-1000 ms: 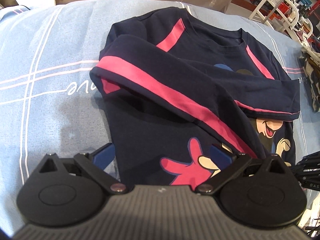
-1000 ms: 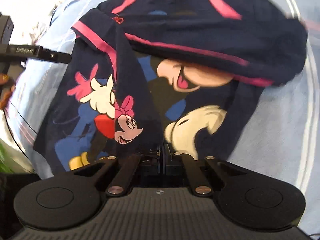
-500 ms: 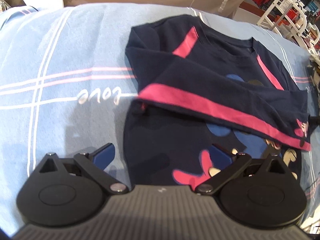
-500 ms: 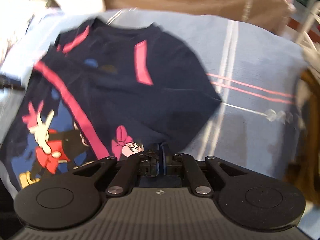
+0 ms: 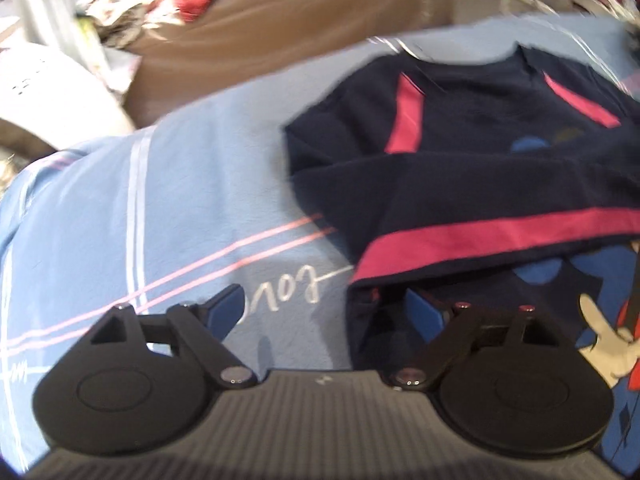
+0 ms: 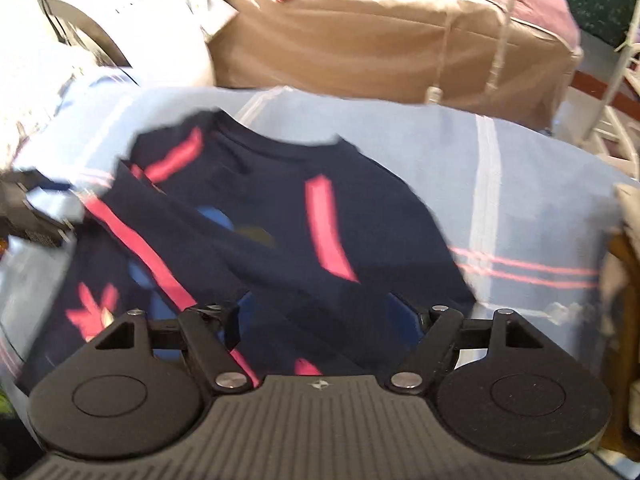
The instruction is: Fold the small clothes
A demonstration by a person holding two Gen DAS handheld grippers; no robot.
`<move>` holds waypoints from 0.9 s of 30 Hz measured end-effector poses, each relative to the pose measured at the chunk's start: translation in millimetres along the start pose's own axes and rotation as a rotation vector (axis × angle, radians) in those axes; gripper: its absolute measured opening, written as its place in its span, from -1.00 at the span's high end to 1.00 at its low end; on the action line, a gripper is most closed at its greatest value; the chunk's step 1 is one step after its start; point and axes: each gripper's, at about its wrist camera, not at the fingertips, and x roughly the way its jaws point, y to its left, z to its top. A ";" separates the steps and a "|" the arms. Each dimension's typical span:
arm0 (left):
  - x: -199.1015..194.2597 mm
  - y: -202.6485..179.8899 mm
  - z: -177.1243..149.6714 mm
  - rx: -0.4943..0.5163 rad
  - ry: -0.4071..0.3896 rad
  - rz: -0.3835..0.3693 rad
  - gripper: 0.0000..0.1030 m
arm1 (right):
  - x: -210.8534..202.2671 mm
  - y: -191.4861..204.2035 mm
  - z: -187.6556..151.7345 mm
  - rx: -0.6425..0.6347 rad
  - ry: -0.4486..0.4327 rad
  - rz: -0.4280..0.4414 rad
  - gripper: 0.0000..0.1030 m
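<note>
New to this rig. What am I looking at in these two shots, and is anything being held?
No robot arm here: a person holds a two-finger gripper in each hand, each carrying a fisheye camera that looks along its fingers. The black shape at the bottom of each picture is that gripper's own body. One picture comes from the left gripper, the other from the right gripper. Both stand open and hold nothing. On the light blue sheet lies a navy sweatshirt with pink stripes and a cartoon print, one sleeve folded across its front. Behind the sheet sits a brown covered bundle.
</note>
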 end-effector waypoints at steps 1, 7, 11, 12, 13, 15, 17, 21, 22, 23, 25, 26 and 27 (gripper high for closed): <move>4.1 -1.2 1.2 0.019 0.007 -0.020 -0.37 | 3.2 6.9 6.1 0.010 -0.012 0.033 -1.00; -2.2 1.4 4.7 0.013 -0.077 -0.152 0.77 | 35.5 46.0 41.3 0.067 -0.036 0.170 -1.00; 1.0 17.5 4.9 -0.150 -0.081 -0.198 0.86 | 74.9 87.6 78.7 0.091 -0.021 0.355 -1.00; 5.4 24.4 3.1 -0.204 -0.071 -0.201 0.87 | 86.0 98.2 87.2 0.108 -0.029 0.402 -1.00; 8.4 31.2 -0.8 -0.257 -0.067 -0.199 0.87 | 97.8 108.7 96.4 0.117 -0.028 0.436 -1.00; 12.5 43.7 -15.0 -0.365 -0.056 -0.202 0.87 | 125.2 133.6 114.8 0.091 0.004 0.454 -1.00; 15.3 48.2 -25.4 -0.419 -0.048 -0.207 0.87 | 146.1 161.2 125.7 0.019 0.042 0.453 -1.00; 15.3 45.7 -28.0 -0.421 -0.060 -0.201 0.87 | 183.8 200.9 130.5 -0.085 0.147 0.399 -0.09; 15.6 46.3 -27.9 -0.425 -0.065 -0.201 0.87 | 190.7 206.8 128.6 -0.101 0.173 0.380 -0.06; 15.1 46.9 -28.5 -0.428 -0.071 -0.202 0.87 | 195.7 210.5 126.8 -0.109 0.185 0.372 -0.04; 14.7 47.1 -31.3 -0.420 -0.077 -0.202 0.87 | 200.2 210.3 124.7 -0.097 0.196 0.383 0.70; 14.4 46.9 -32.7 -0.415 -0.080 -0.202 0.87 | 197.9 209.3 126.7 -0.093 0.187 0.372 0.93; 12.7 47.6 -32.8 -0.415 -0.083 -0.202 0.87 | 192.7 208.3 129.2 -0.097 0.164 0.346 0.95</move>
